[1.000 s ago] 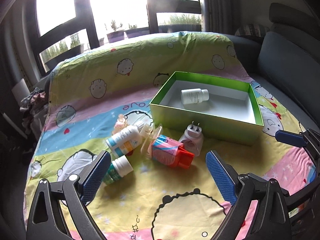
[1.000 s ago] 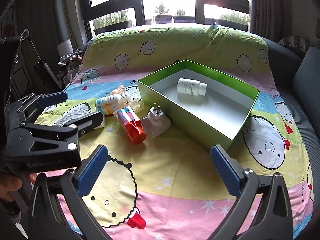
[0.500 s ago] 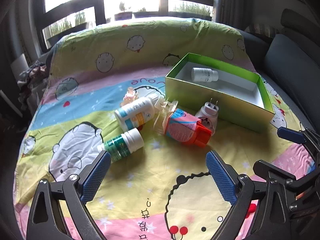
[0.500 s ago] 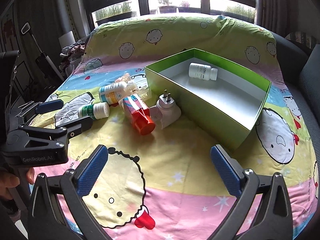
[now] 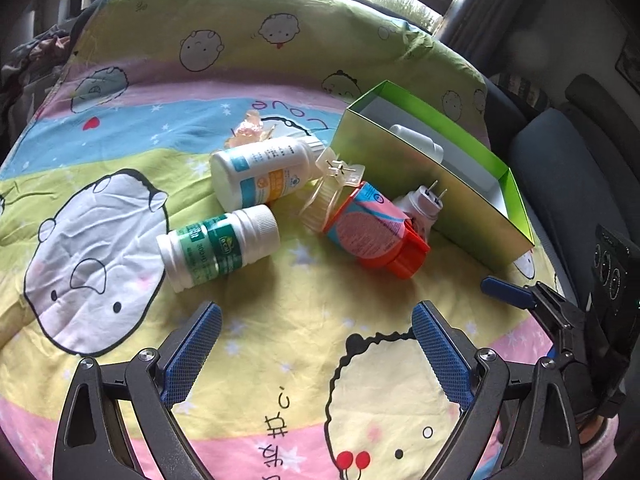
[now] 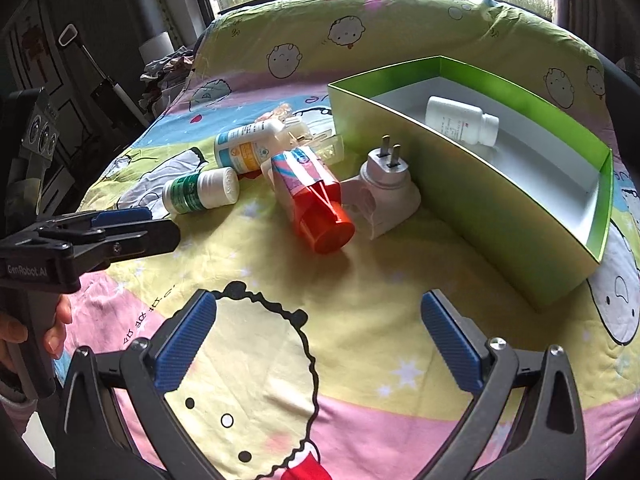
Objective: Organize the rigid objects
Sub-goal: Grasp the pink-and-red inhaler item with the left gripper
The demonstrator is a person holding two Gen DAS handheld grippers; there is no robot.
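The left claw hangs released, holding nothing, with the green-label bottle lying on its side just ahead and left, its long axis crosswise, cap to the right. The right claw is also released, farther off. An orange-capped bottle, a plug and a larger bottle crowd between it and the green box, which holds 1 white bottle.

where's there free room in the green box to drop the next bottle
Most of the green box floor is bare: everything from the white bottle at its far end to the near corner. Outside it's crowded: the plug adapter and orange-capped bottle sit by the box's long wall.
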